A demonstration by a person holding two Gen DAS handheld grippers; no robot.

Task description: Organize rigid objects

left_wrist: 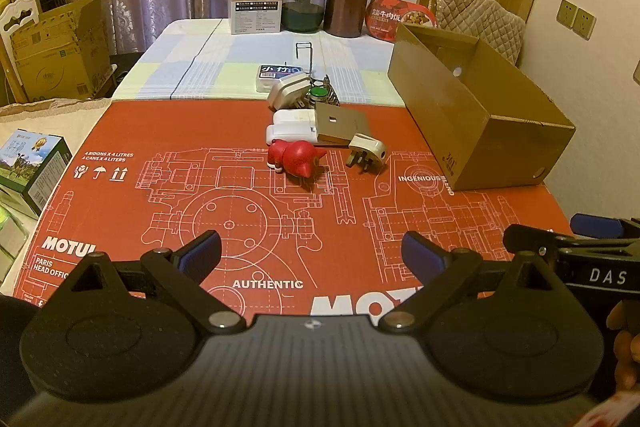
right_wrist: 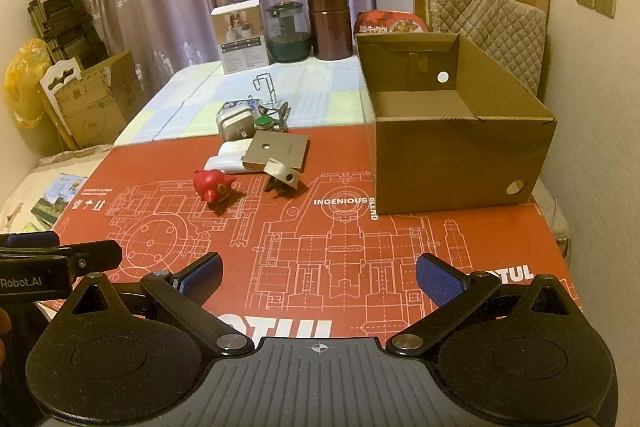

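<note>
Nothing is gripped yet — both tools hang over the near edge of the red cardboard sheet (left_wrist: 132,211), well short of the clutter. The left gripper (left_wrist: 312,253) has its blue-padded fingers spread wide with nothing between them, and the right gripper (right_wrist: 318,277) is the same: wide apart, empty. By my reading this is the very start, with the first pick not yet chosen.

The things to sort lie in a loose cluster at the middle of the sheet: a red pig-shaped toy (left_wrist: 294,157) nearest, a beige three-pin plug (left_wrist: 366,153) just right of it, a flat grey square plate (left_wrist: 340,123) resting against white adapters (left_wrist: 290,127), and farther back a white charger (left_wrist: 290,91) with a green-capped item (left_wrist: 318,93) and some wire pieces. The open brown cardboard box (right_wrist: 460,139) stands to the right, seemingly empty, and is the likely destination.

The next move probably calls for a forward reach to the toy or the plug — the plug lies closest to the box, so the right tool suits it.

Readable print on the sheet: "MOTUL", "AUTHENTIC", "INGENIOUS BLEND", "PARIS HEAD OFFIC…", "4 BIDONS X 4 LITRES". The grippers read "DAS" and "Robot.AI". A far red food tray (left_wrist: 400,17) carries Chinese characters.
</note>
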